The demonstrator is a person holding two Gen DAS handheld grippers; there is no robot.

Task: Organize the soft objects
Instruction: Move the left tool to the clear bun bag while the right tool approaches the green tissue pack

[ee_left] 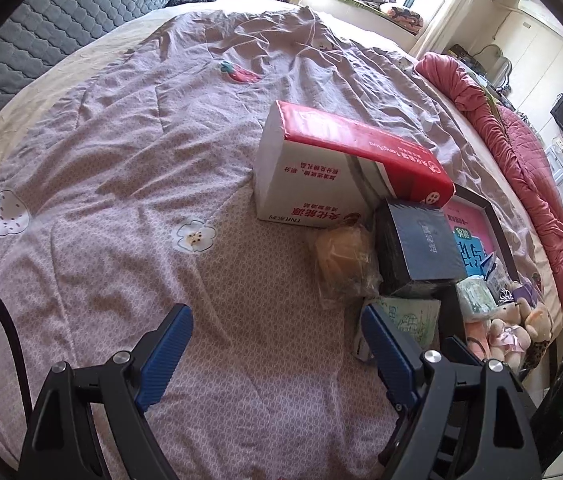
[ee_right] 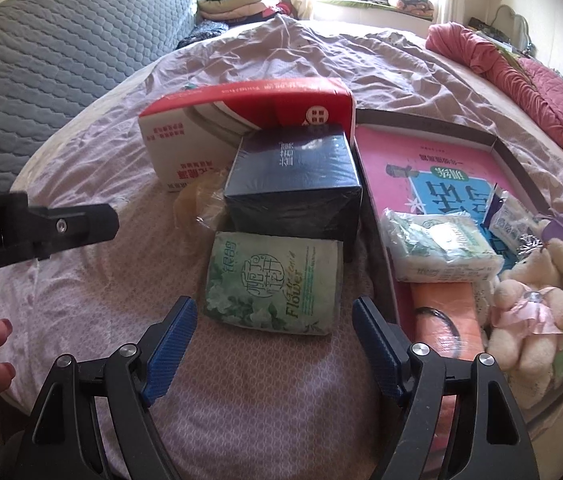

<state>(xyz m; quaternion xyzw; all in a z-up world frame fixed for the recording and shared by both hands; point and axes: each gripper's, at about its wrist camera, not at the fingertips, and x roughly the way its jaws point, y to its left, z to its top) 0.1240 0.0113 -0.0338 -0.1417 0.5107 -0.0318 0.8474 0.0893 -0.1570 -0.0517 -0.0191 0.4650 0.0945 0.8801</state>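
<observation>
Right gripper (ee_right: 273, 316) spread, just before green tissue pack (ee_right: 273, 282)

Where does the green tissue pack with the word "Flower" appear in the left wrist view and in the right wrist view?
Left wrist view: the green tissue pack lies low and right of centre, partly hidden behind the left gripper's right finger.
Right wrist view: the pack lies at the centre, in full sight, just ahead of the open right gripper.
Shared landmark: the dark blue box directly behind the pack.
</observation>
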